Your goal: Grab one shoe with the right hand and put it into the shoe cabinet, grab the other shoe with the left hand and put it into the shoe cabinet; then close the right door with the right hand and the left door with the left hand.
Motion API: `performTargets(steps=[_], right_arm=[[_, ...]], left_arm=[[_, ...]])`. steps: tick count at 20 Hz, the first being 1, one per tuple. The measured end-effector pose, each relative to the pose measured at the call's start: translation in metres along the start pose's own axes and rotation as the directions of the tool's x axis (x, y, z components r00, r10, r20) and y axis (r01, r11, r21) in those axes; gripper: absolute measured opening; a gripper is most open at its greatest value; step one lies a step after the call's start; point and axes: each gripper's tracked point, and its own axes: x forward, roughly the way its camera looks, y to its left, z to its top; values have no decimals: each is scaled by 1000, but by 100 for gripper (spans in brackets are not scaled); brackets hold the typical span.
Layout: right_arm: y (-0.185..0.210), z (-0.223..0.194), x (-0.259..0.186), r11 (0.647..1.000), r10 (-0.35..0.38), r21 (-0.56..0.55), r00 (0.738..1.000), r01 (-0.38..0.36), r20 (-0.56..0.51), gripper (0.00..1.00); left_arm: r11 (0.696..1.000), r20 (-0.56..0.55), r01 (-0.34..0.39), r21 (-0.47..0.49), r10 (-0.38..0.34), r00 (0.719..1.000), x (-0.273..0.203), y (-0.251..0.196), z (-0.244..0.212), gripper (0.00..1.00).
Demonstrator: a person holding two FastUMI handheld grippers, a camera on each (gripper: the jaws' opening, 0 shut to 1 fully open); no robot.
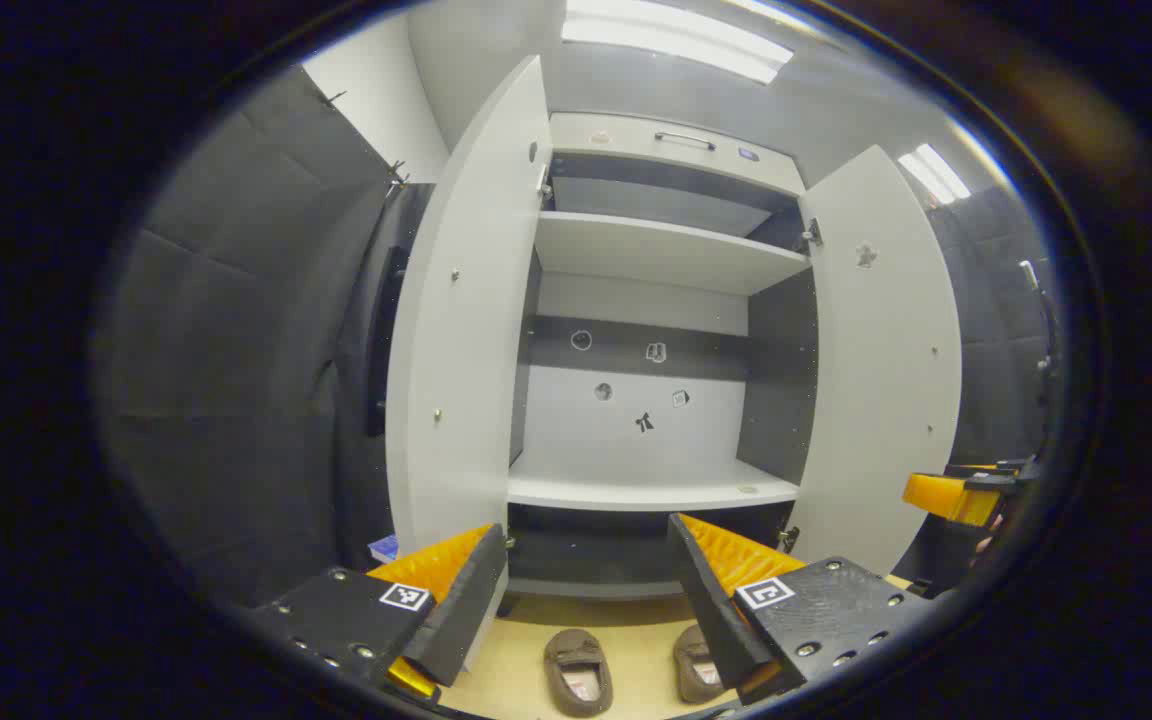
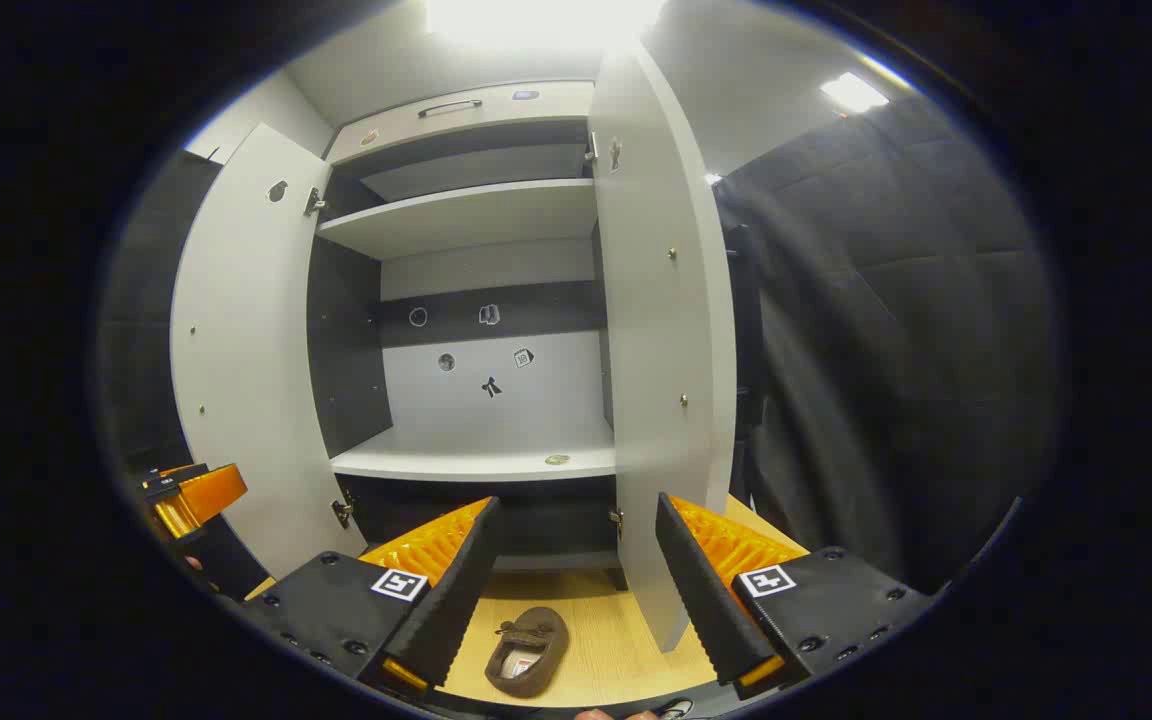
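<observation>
Two brown, soft slip-on shoes lie on the pale wooden floor in front of the tall white shoe cabinet (image 1: 656, 255), toes toward it, so each long axis runs roughly toward the cabinet. In the left gripper view they lie side by side: the left shoe (image 1: 578, 671) sits below and between the spread fingers of the left gripper (image 1: 586, 590), and the right shoe (image 1: 696, 665) is partly hidden behind that gripper's right finger. In the right gripper view one brown shoe (image 2: 526, 637) lies just below and between the fingers of the right gripper (image 2: 576, 585), angled slightly. Both grippers stand open and empty, hovering above the shoes, neither touching one.

The white left door (image 1: 461, 330) and white right door (image 2: 661, 330) both stand wide open, and the lower shelf (image 1: 651, 490) inside is bare, as is the upper one. Count: two shoes, two doors, two shelves in view. The right gripper seems well placed for the first grab: straight down and slightly forward.
</observation>
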Motion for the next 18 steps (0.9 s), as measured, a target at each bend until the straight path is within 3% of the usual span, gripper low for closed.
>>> performTargets(steps=[2,3,4,5,6,7,9,11,13,14,15,17,18], right_arm=[[5,2,-1,1000,7,-5,1000,-7,5,92],[8,2,-1,1000,11,-6,1000,-11,6,97],[10,2,-1,1000,13,-6,1000,-13,6,92],[13,2,-2,1000,15,-3,1000,-15,4,97],[15,2,-3,1000,20,-1,1000,-20,3,92],[17,2,-3,1000,23,-1,1000,-23,3,97],[21,3,-3,1000,26,-2,1000,-26,4,92],[24,2,-4,1000,31,1,1000,-31,-1,97],[27,2,-3,999,37,7,999,-37,-3,97],[27,3,-3,999,34,11,999,-34,-2,92],[28,3,-3,999,39,10,999,-39,1,97],[32,0,-2,999,49,-1,999,-49,-5,92],[34,-2,1,999,53,-4,998,-53,-19,97]], left_arm=[[1000,-4,-10,7,10,1000,-8,7,-2,94],[1000,-7,-15,12,15,1000,-10,12,-5,94],[1000,-11,-19,16,19,1000,-13,16,-6,94],[1000,-15,-24,20,25,1000,-17,20,-8,94],[999,-16,-32,21,33,999,-20,25,-9,94],[999,-13,-42,23,42,999,-25,29,-9,94],[999,-1,-44,17,44,999,-31,32,-8,94],[999,9,-50,14,49,999,-34,35,-5,94],[998,12,-59,24,59,998,-38,37,-6,94],[998,10,-63,27,63,998,-40,38,-6,94],[997,7,-68,27,68,998,-42,38,-9,94],[997,-7,-77,17,77,997,-45,39,-13,94],[997,-16,-79,10,80,997,-47,40,-16,94]])
